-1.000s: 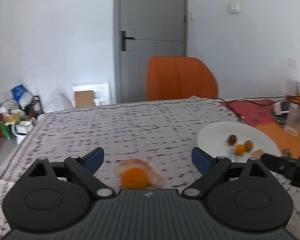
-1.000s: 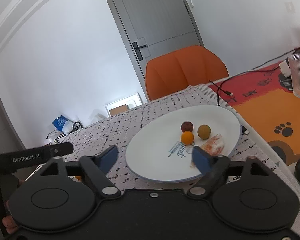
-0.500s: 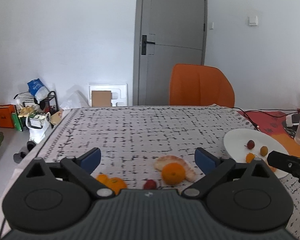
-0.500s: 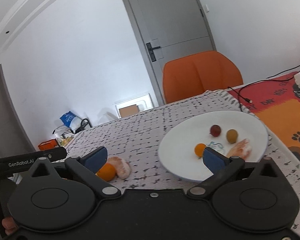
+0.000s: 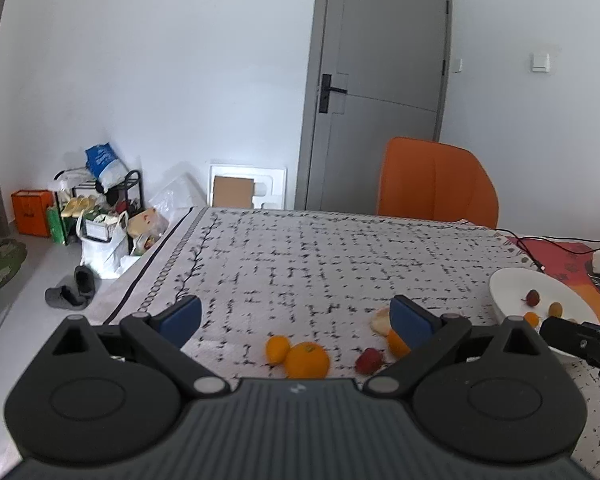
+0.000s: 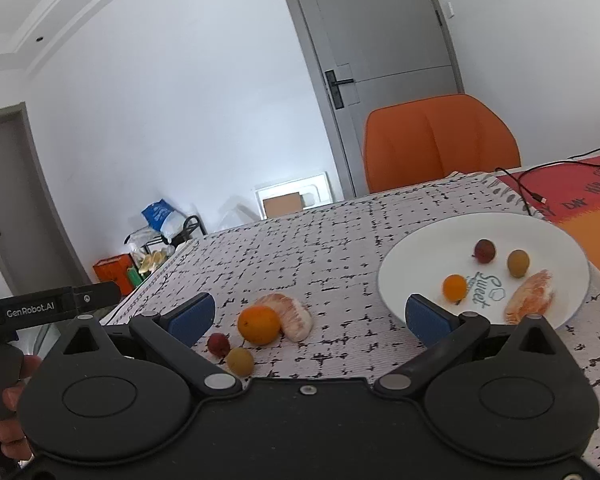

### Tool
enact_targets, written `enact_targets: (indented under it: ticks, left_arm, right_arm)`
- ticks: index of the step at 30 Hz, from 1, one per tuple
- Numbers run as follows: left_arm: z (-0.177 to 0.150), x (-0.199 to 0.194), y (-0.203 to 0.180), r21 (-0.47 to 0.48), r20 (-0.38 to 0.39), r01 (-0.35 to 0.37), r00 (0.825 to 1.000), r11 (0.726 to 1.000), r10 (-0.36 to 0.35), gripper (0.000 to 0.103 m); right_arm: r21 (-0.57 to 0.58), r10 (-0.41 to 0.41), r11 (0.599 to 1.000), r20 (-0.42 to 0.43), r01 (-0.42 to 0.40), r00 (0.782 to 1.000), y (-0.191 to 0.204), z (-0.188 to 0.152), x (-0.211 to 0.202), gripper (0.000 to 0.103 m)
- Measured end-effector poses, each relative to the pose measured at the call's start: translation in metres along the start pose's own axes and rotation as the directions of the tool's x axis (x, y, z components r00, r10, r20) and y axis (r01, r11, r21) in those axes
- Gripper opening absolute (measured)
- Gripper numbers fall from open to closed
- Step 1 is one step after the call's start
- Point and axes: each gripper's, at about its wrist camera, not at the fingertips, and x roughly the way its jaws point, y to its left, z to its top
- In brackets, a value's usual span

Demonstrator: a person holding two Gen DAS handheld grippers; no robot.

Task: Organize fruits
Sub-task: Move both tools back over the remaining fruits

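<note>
A white plate at the right of the table holds a red fruit, a brownish fruit, a small orange fruit and a peeled citrus piece. Loose on the cloth lie an orange, a peeled piece, a red fruit and a yellowish fruit. In the left wrist view I see an orange, a small orange fruit, a red fruit and the plate. My left gripper and my right gripper are open and empty above the table.
An orange chair stands at the table's far edge. A red and orange mat with a black cable lies right of the plate. Bags and a rack stand on the floor at the left.
Both grippers have pulled back and to the left. More loose fruit on the cloth has come into view. Both stay open and empty.
</note>
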Motion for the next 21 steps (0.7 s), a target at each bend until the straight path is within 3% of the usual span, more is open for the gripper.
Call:
enact_targets:
  ticks: [8, 21]
  left_arm:
    - [-0.007, 0.008, 0.021, -0.054, -0.036, 0.013, 0.999, 0.998, -0.015, 0.099]
    - [-0.023, 0.026, 0.024, -0.084, -0.071, 0.041, 0.996, 0.996, -0.047, 0.095]
  right_arm:
    - [-0.032, 0.016, 0.999, -0.032, -0.017, 0.999, 0.012, -0.004, 0.011, 0.103]
    - [-0.056, 0.051, 0.997, -0.089, -0.056, 0.995, 0.022, -0.014, 0.034, 0.102]
